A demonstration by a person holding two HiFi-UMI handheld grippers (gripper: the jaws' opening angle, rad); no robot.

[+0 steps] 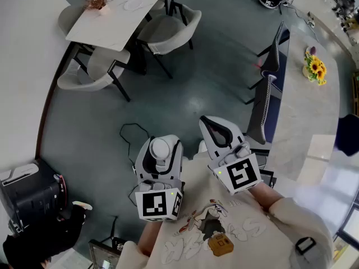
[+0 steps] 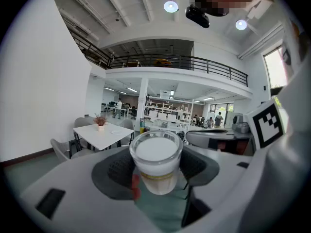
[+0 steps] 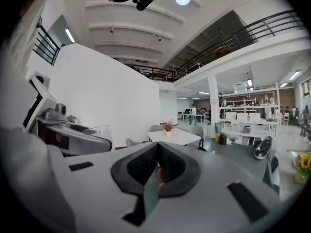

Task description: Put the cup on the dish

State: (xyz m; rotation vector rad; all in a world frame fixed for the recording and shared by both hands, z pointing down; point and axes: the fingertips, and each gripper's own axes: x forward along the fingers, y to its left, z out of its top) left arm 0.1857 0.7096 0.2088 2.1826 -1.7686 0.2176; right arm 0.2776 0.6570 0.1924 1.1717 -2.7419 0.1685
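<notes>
Left hand-held gripper (image 1: 160, 143) grips the cup (image 2: 156, 161), jaws wide; right hand-held gripper (image 1: 208, 123) has jaws together, empty.

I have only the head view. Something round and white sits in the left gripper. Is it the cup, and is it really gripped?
Observer: Yes. The left gripper view shows the left gripper pressing its pads on both sides of the cup, which is clear with white at its top.
Operator: Does the right gripper carry anything?
Observer: No. In its own view the right gripper has its jaws together, nothing between them.
Operator: What lies ahead of the cup?
Observer: A white table with a small plant, left of the cup in the left gripper view.
</notes>
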